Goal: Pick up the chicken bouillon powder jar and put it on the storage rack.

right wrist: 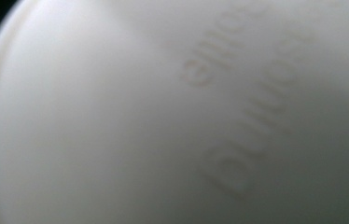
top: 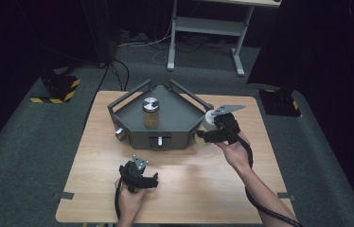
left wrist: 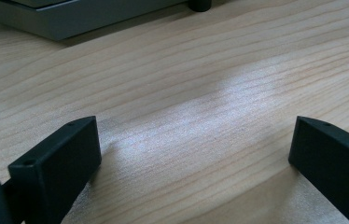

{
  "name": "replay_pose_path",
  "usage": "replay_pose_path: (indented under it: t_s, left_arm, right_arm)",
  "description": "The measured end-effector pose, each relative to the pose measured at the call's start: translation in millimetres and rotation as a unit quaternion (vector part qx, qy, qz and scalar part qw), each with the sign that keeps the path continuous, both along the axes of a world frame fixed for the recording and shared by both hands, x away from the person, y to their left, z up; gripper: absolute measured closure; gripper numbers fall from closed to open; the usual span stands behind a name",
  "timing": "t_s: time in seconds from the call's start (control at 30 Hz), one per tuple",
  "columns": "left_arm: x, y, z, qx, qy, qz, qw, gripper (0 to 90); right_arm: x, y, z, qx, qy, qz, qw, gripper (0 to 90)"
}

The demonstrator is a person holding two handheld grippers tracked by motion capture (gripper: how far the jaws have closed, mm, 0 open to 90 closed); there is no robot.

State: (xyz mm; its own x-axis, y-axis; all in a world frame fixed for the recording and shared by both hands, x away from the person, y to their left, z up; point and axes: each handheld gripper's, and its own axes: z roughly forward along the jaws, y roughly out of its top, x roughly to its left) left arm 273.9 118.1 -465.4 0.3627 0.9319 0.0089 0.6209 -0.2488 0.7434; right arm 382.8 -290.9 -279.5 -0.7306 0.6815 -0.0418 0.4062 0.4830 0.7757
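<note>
A grey angular tray [top: 180,124] with raised rails stands at the table's back middle. On it is a glass jar [top: 151,113] with a silver lid and brownish contents. My left gripper [top: 153,179] hovers low over the bare wood near the front; in the left gripper view it [left wrist: 193,140] is open with nothing between its jaws. My right gripper [top: 209,128] is against a white round container [top: 209,117] at the tray's right corner. In the right gripper view, the container's white surface [right wrist: 163,116] with raised lettering is so close that it hides the jaws.
The wooden table [top: 199,184] has bare wood in front of the tray. The tray's grey base [left wrist: 70,18] and a black foot [left wrist: 199,3] lie ahead of my left gripper. A white desk frame [top: 208,28] and striped floor stands [top: 57,90] lie beyond the table.
</note>
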Motion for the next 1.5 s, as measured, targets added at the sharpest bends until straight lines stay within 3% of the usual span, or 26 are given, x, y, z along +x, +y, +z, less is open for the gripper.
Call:
replay_pose_path:
  t_s: [0.3,0.87,1.17,1.5]
  left_arm:
    - [0.1,-0.1,0.0,0.001,0.000,0.000,1.0000,2.1]
    - [-0.1,-0.1,-0.1,0.000,0.000,0.001,1.0000,2.2]
    - [-0.1,0.0,0.0,-0.001,0.000,0.001,1.0000,2.2]
    - [-0.3,-0.1,-0.2,-0.001,-0.001,0.002,1.0000,2.5]
  right_arm:
    - [9.9,20.7,20.0,-0.008,-0.006,0.019,0.9998,31.0]
    - [45.3,66.8,34.6,-0.017,0.003,0.014,0.9997,31.1]
    - [63.0,89.5,33.1,-0.023,0.014,0.002,0.9996,31.1]
    - [81.0,112.0,19.5,-0.036,0.029,-0.012,0.9989,31.1]
